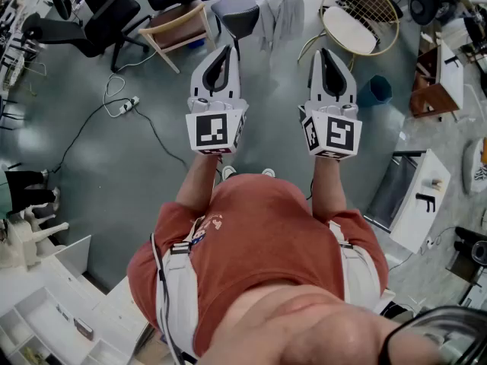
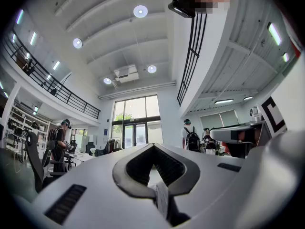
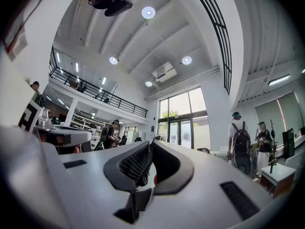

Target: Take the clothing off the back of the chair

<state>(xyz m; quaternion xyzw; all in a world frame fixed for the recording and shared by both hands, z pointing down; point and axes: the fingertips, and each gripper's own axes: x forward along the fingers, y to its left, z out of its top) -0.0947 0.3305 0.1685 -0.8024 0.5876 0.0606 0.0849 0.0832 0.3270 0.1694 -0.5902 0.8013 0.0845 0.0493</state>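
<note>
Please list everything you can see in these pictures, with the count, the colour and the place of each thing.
clothing: one, grey, hanging on the grey chair, top middle
grey chair: one, dark grey seat, ahead of the left gripper
wooden chair: one, pale wood with a brown seat, left of the grey chair
office chair: one, black, top left
round chair: one, gold frame, top right
bin: one, blue, on the floor at right
power strip: one, white, on the floor at left
cabinet: one, white, right edge
shirt: one, red-brown, on the person
left gripper: white, jaws shut, empty
right gripper: white, jaws shut, empty
</note>
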